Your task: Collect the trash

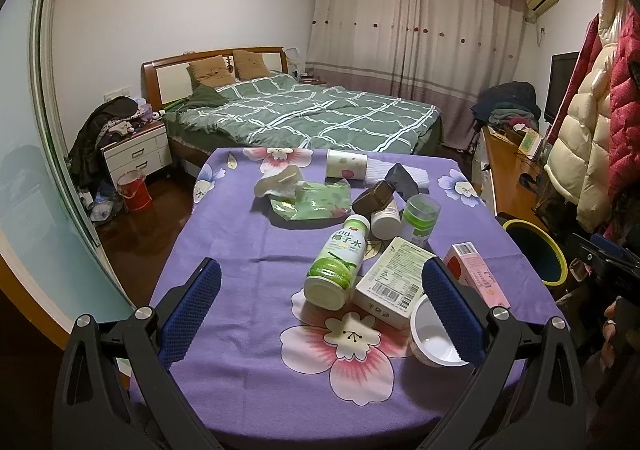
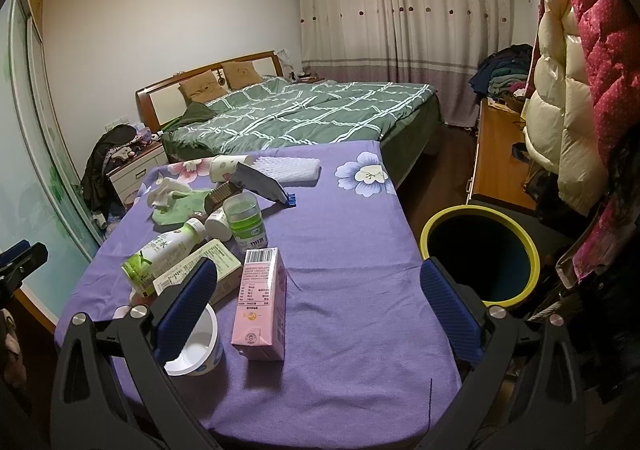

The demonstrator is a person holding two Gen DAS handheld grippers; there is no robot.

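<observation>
Trash lies on a table with a purple flowered cloth (image 1: 240,250) (image 2: 352,250): a green-and-white drink bottle (image 1: 336,264) (image 2: 160,254) on its side, a white carton (image 1: 390,282) (image 2: 216,270), a pink carton (image 1: 478,274) (image 2: 262,310), a white plastic cup (image 1: 434,338) (image 2: 196,346), a green jar (image 1: 420,220) (image 2: 246,222), a green wrapper (image 1: 316,204) and crumpled tissue (image 1: 280,182). A yellow-rimmed bin (image 2: 480,250) (image 1: 536,250) stands right of the table. My left gripper (image 1: 320,310) is open above the near table. My right gripper (image 2: 320,310) is open around the pink carton.
A paper cup (image 1: 346,164), a white foam pad (image 2: 288,170) and a dark pouch (image 2: 260,182) lie at the table's far end. A bed (image 1: 304,114) is beyond. A wooden desk (image 2: 496,154) and hanging coats (image 2: 580,90) are on the right, a red bucket (image 1: 134,190) on the left.
</observation>
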